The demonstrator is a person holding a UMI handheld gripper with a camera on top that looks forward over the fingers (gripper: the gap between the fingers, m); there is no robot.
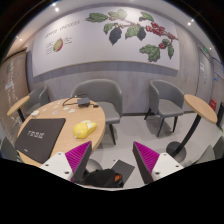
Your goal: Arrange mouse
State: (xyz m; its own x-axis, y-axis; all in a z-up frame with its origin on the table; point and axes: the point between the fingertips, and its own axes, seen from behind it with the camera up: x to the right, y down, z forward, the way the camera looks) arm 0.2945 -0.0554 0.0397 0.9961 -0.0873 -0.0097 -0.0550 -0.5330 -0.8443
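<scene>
A: What is the biggest thing in the room?

B: The white back wall (80, 45), painted with one large mural of green leaves and red berries (135, 32). One smaller oval picture sits on it further left.

A: And the furniture?

B: I count three grey upholstered chairs. One grey chair (100, 97) stands behind the round wooden surface (45, 140), a second grey chair (166, 104) stands to its right, and a third grey chair (35, 102) is partly hidden at the surface's far left side. A second round wooden surface (203, 108) stands at the right on a black pedestal.

A: What lies on the nearer surface?

B: One dark rectangular laptop sleeve with pale lettering (42, 131), one yellow lumpy object (88, 127) just beside it, and one thin cable (78, 102) near the far rim. I cannot tell what the yellow object is.

A: Where is the mouse?

B: One black computer mouse with an orange mark (108, 177) sits low between the two fingers, with a gap at either side. What it rests on I cannot tell.

A: And the tongs?

B: The tongs (113, 160) are spread apart, nothing pinched. Two magenta pads show, the left pad (76, 158) and the right pad (151, 160), one on each finger.
</scene>
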